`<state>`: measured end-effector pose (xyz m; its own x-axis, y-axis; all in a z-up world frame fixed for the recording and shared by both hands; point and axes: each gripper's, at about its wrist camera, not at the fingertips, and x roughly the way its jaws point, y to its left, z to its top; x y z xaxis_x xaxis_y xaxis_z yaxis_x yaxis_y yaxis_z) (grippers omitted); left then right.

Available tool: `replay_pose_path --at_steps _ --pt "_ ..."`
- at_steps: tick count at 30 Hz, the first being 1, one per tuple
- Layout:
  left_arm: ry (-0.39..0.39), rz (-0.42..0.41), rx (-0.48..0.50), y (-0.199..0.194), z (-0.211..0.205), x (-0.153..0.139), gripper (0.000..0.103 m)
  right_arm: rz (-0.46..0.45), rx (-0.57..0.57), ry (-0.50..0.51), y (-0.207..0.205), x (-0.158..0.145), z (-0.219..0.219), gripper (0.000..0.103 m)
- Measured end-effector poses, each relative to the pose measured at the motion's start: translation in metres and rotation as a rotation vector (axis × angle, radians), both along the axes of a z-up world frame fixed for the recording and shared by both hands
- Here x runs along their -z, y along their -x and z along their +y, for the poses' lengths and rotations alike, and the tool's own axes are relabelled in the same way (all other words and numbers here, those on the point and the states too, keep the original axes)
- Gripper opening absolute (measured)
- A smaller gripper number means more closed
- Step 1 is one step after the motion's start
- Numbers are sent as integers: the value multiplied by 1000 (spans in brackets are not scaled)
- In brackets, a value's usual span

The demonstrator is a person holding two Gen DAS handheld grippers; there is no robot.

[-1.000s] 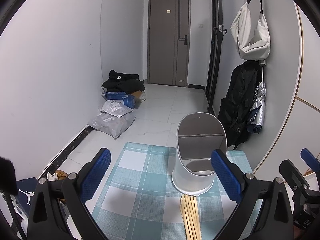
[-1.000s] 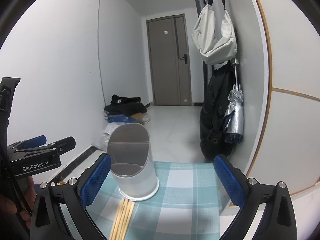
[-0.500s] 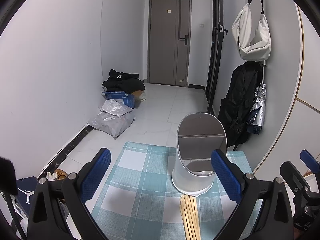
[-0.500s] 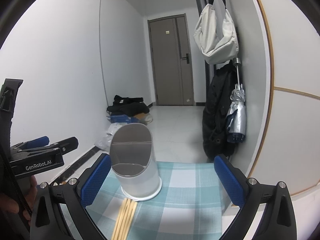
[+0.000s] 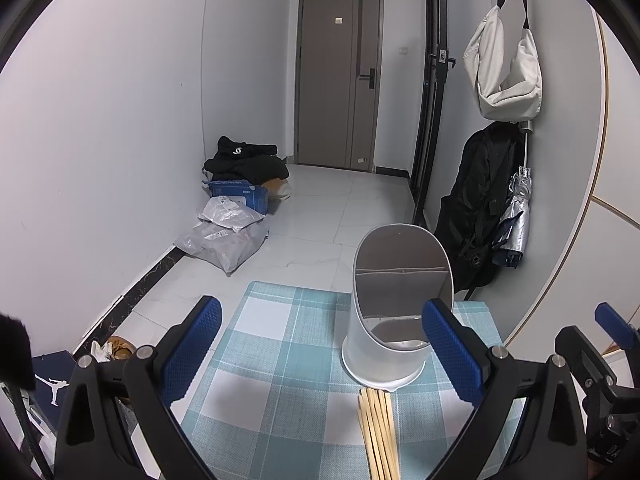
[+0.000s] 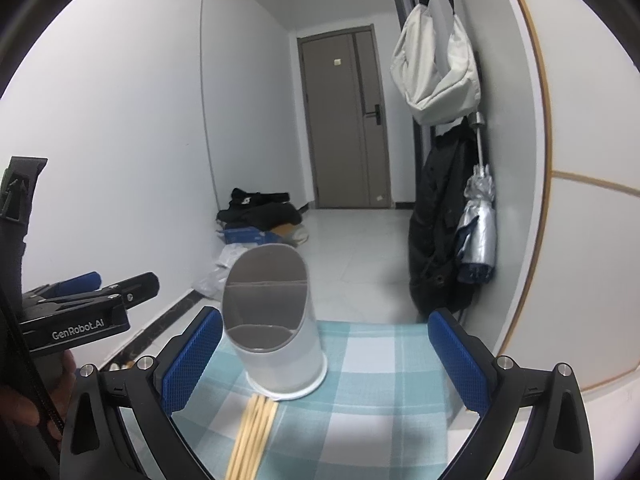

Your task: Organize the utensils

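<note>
A white utensil holder [image 5: 394,312] [image 6: 274,320] with a grey divided inside stands upright on a teal checked cloth [image 5: 280,364] [image 6: 372,364]. Several wooden chopsticks [image 5: 378,432] [image 6: 252,432] lie flat on the cloth just in front of the holder, tips touching its base. My left gripper [image 5: 320,352] hovers open above the cloth, the holder beside its right finger. My right gripper [image 6: 324,360] is open too, with the holder near its left finger. Nothing sits between either pair of fingers.
The cloth covers a small table that ends at a tiled floor [image 5: 320,232]. Bags and dark clothes [image 5: 240,184] lie by the left wall. A black coat [image 5: 476,208], folded umbrella [image 6: 478,224] and white bag [image 5: 504,68] hang on the right wall. A door [image 5: 340,96] closes the hallway.
The right gripper has shifted slightly, so the holder and chopsticks sit a little more to the right in its view. The left gripper has barely moved. Both stay open.
</note>
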<state>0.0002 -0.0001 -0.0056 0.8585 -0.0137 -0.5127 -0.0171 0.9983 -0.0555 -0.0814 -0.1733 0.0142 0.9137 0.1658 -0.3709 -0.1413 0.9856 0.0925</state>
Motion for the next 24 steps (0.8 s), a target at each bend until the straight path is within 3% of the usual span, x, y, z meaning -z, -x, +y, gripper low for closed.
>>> replay_pose_path --at_steps 9,14,19,20,24 --pt "12 36 0 -9 9 3 99 77 -38 -7 -17 14 8 103" --pt "62 101 -31 -22 27 11 99 246 -60 6 -45 46 17 103" --pt "71 151 -72 -34 40 22 99 413 -59 81 -73 83 32 102" --pt "69 159 -77 -36 42 24 99 453 -72 93 -78 92 36 100" --pt "57 182 -95 -41 51 30 99 581 -123 134 -94 123 49 77"
